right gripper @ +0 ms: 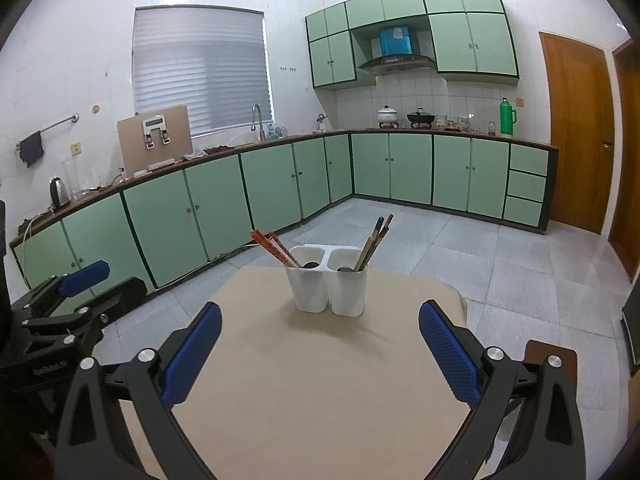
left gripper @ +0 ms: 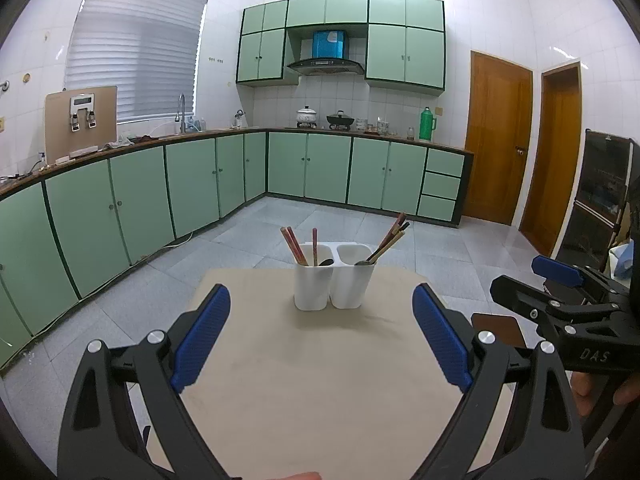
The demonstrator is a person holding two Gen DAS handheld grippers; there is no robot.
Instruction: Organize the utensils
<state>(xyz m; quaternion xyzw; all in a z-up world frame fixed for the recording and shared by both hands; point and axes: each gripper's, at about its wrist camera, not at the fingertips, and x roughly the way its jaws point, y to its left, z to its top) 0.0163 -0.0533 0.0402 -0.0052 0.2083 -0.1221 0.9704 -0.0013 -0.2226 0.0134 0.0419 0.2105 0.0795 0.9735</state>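
Between the wide-spread blue pads of the left hand-held gripper [left gripper: 320,336] lies only bare tabletop, and nothing is held. Just beside it, the right hand-held gripper [right gripper: 320,352] is spread just as wide and holds nothing too. Both hang above the near part of the pale beige tabletop [left gripper: 320,400] and touch nothing.

Farther out, near the far edge of the tabletop, stands the white plastic two-cup utensil holder [left gripper: 332,286]. Its left cup has the red-brown chopsticks [left gripper: 295,247] leaning out of it, plus a dark spoon [left gripper: 326,263] poking over the rim. Its right cup has the darker wooden chopsticks [left gripper: 390,240] leaning to the right, with a grey metal spoon [left gripper: 362,263] low inside.

No loose utensils lie on the tabletop, so everything seems to be in a cup. My guess is the job is either just starting, with things to be sorted between the two cups, or already finished; I cannot tell which. If sorting is next, one hand-held gripper needs to reach forward, come down over a chopstick top, and close on it gently so the light holder does not tip.
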